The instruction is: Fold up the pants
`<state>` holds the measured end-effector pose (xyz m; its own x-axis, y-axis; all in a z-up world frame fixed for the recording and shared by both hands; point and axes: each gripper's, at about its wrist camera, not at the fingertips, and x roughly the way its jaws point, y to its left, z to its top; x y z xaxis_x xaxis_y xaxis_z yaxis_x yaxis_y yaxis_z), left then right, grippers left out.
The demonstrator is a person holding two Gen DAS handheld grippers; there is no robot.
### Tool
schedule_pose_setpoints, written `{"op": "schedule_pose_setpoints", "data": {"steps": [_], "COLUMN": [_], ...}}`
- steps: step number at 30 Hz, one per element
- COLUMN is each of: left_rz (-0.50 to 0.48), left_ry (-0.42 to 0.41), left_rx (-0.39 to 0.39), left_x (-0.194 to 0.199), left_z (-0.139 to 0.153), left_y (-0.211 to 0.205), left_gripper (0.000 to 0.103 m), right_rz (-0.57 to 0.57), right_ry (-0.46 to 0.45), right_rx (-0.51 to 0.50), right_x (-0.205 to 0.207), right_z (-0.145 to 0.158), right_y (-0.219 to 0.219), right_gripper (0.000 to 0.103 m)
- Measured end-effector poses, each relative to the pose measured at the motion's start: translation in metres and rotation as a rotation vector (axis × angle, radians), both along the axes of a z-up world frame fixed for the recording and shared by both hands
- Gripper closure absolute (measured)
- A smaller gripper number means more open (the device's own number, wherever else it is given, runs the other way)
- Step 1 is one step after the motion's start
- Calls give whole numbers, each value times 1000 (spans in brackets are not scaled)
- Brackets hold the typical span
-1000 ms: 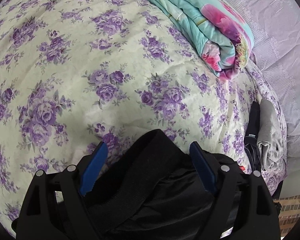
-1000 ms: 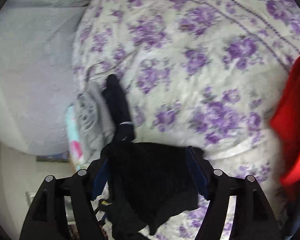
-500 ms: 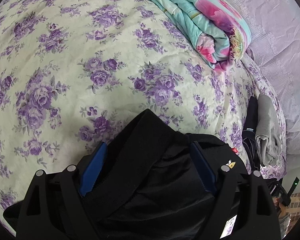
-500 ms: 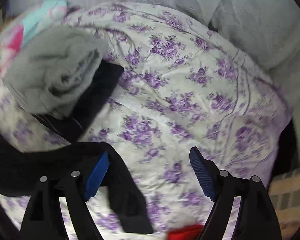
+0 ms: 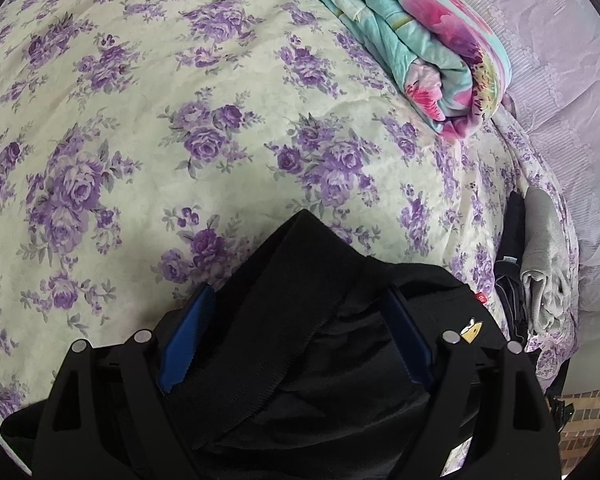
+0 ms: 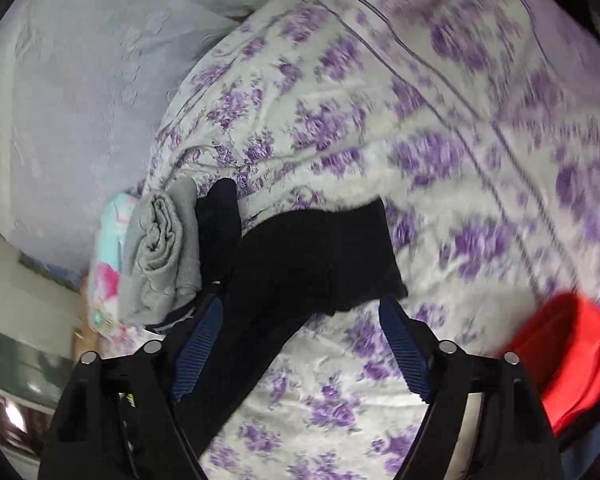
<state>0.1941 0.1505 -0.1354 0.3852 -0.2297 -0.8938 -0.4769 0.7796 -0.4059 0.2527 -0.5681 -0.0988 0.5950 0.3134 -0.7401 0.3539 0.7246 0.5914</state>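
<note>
We see the black fabric pants (image 5: 312, 344) bunched on the bed, whose cream quilt printed with purple roses (image 5: 148, 128) spreads out beneath them. Our left claw (image 5: 300, 320) stands wide, its blue ribbed pads on either side of a thick fold of the pants; the cloth fills the gap, yet we cannot tell whether the pads press on it. A small yellow emblem and a red tag show on the pants near the right-hand pad.

In the blurred right wrist view, our right claw (image 6: 300, 320) is closing, with a long strip of the pants (image 6: 312, 256) running up between its blue pads; the cloth lies against the left-hand pad, while the right-hand pad stands clear of it.

A folded turquoise blanket with pink flowers (image 5: 416, 36) lies further up the bed. A rolled grey garment (image 6: 160, 252) sits beside a dark folded garment (image 6: 218, 216) at the bed's edge. A bright red cloth (image 6: 568, 356) lies at the right.
</note>
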Motion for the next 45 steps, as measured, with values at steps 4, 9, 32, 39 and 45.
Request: {"op": "schedule_pose_setpoints", "data": {"steps": [4, 9, 32, 39, 45], "left_rz": [-6, 2, 0, -116, -178], "left_ry": [14, 18, 6, -69, -71], "left_rx": [24, 40, 57, 63, 39], "left_x": [1, -5, -6, 24, 33], "left_z": [2, 5, 9, 24, 17], "left_y": [-3, -3, -5, -20, -21], "left_gripper": [21, 21, 21, 21, 21], "right_rz": [-151, -172, -126, -204, -318], "right_ry": [-55, -116, -122, -128, -54], "right_rx": [157, 143, 197, 113, 119], "right_x": [-24, -13, 40, -77, -207], "right_z": [-57, -80, -80, -9, 2], "right_y": [-2, 17, 16, 0, -7], "right_gripper": [46, 54, 94, 94, 94]}}
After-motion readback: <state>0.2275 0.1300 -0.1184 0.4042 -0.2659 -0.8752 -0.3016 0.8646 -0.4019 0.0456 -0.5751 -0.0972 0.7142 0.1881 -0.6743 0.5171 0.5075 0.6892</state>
